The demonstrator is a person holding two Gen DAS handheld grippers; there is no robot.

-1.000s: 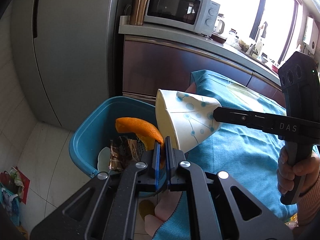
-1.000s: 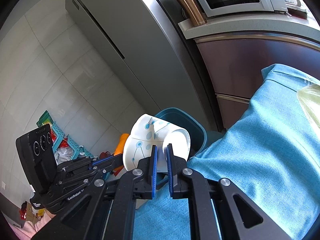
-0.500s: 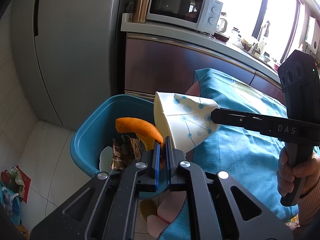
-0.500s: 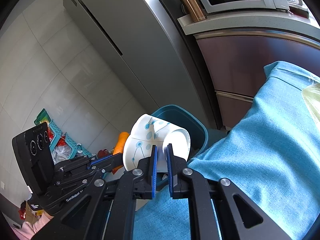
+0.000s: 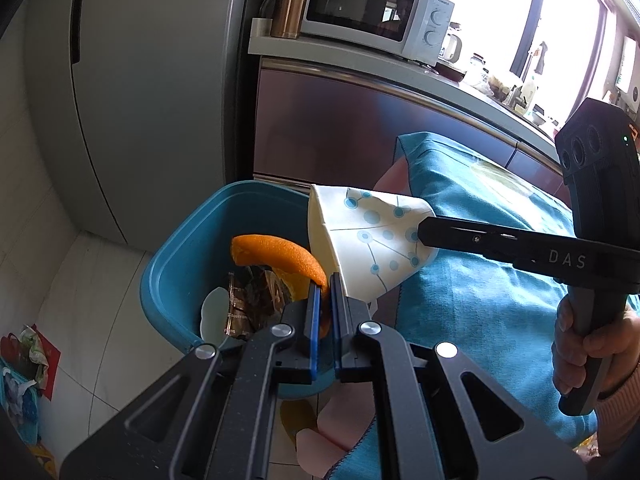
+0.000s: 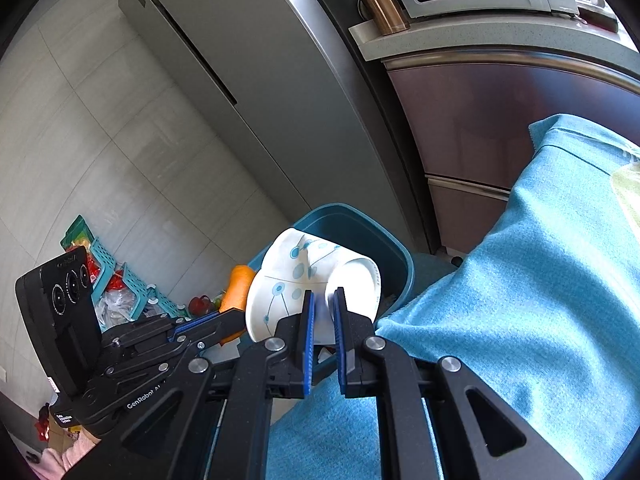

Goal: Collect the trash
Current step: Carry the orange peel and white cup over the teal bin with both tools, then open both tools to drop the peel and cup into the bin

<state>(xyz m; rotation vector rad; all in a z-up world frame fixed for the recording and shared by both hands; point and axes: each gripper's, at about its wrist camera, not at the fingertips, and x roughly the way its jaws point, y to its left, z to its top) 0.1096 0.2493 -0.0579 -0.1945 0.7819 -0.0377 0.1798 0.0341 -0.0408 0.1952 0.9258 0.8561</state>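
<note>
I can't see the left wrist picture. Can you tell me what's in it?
The left tool pinches a curved orange peel over a blue bin that already holds wrappers. Beside it, the right tool grips a squashed paper cup with blue dots, near a blue tablecloth.

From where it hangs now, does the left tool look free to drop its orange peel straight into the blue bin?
Probably yes. The left tool holds the curved orange peel above the open blue plastic bin, with nothing visible underneath but trash.
</note>
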